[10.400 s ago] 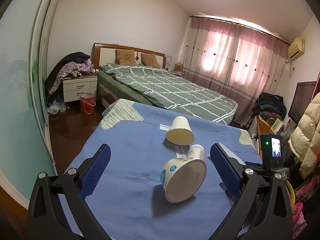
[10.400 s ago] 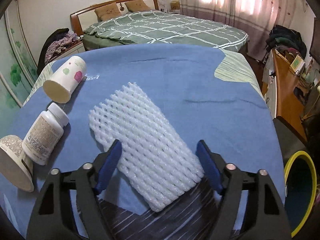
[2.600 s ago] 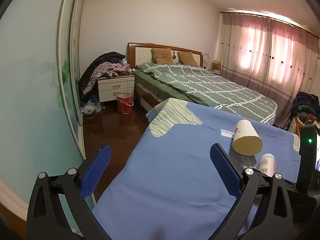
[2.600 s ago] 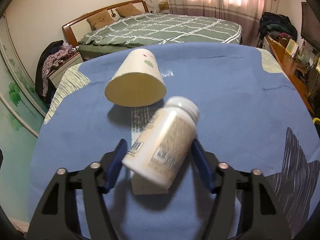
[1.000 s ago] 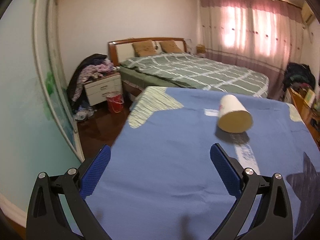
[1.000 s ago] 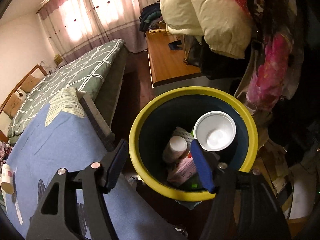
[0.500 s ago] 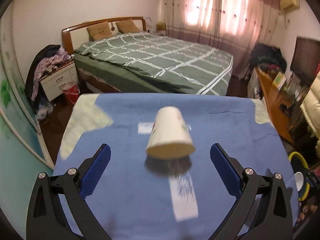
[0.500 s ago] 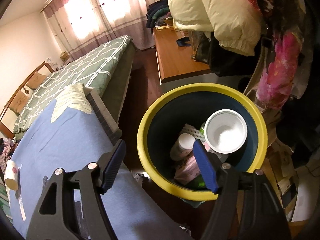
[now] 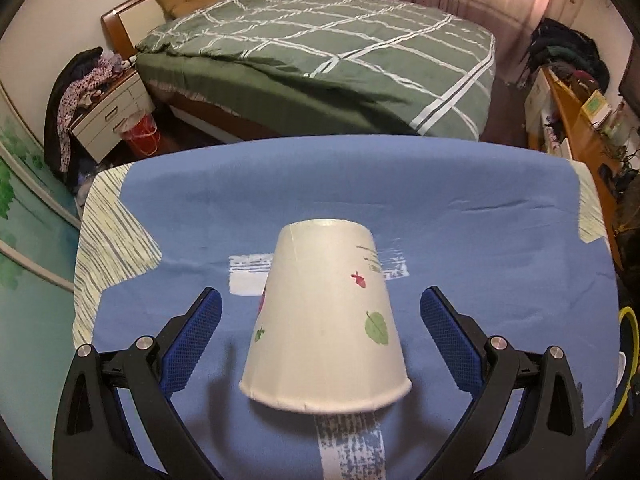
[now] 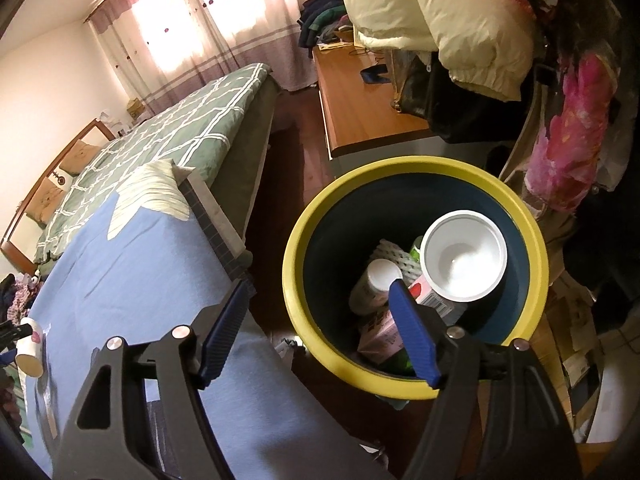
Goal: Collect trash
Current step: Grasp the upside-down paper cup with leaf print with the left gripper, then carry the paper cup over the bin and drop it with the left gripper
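A white paper cup [image 9: 326,316] with leaf and berry prints lies on its side on the blue tablecloth [image 9: 460,248], mouth toward me. My left gripper [image 9: 320,312] is open, its blue pads either side of the cup without touching it. My right gripper [image 10: 320,300] is open and empty, held over the near rim of the yellow-rimmed trash bin [image 10: 320,216]. The bin holds a white bowl [image 10: 464,258], a white pill bottle [image 10: 374,282], foam netting [image 10: 394,254] and a pink carton [image 10: 380,330]. The cup also shows far left in the right wrist view [image 10: 30,346].
A bed with a green checked cover [image 9: 320,48] stands beyond the table. A white nightstand [image 9: 108,116] and red bucket [image 9: 142,134] are at the left. A wooden desk [image 10: 360,104] and hanging coats [image 10: 440,12] crowd the bin.
My left gripper has moved forward and down until the paper cup lies between its open fingers. My right gripper has drawn back slightly from above the bin, still open.
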`<act>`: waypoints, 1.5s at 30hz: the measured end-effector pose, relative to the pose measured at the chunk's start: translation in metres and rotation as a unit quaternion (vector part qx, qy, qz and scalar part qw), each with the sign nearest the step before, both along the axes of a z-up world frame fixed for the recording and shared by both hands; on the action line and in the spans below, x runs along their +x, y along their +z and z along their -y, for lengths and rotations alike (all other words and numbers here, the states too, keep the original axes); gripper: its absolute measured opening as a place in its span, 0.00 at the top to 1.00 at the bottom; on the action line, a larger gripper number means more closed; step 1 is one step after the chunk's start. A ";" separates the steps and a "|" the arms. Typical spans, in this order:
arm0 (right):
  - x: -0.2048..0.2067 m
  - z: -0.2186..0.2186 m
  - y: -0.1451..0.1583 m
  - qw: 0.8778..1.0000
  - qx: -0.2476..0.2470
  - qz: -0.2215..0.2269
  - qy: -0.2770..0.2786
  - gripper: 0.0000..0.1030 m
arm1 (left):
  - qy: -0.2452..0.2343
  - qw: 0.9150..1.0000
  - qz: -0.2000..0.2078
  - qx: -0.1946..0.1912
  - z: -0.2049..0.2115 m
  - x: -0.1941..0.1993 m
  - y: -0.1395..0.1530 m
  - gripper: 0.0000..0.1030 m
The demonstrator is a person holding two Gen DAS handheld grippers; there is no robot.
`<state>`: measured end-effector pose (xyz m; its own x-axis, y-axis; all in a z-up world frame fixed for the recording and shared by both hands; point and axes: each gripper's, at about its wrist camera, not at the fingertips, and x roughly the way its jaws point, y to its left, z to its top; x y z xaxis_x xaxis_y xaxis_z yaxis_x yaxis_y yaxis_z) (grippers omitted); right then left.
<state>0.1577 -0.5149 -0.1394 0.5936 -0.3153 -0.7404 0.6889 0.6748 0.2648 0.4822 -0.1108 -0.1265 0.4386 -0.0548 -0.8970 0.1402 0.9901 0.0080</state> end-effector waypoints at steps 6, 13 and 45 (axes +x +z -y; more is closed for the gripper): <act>-0.001 0.000 -0.001 1.000 0.005 0.003 0.003 0.33 | -0.012 0.999 -0.031 -0.002 0.008 0.009 -0.014 0.25; -0.005 -0.005 0.002 1.000 0.001 0.013 0.012 0.33 | -0.023 0.999 -0.019 -0.013 0.007 -0.007 -0.009 0.39; -0.160 0.074 0.034 0.998 -0.042 0.042 -0.019 0.32 | -0.376 0.921 -0.008 -0.103 0.374 -0.283 0.041 0.39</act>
<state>-0.0020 -0.5887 -0.1056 0.6392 -0.3971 -0.6586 0.6917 0.6712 0.2666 0.1991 -0.4843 -0.0859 0.1940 -0.5076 -0.8395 0.7854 0.5931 -0.1771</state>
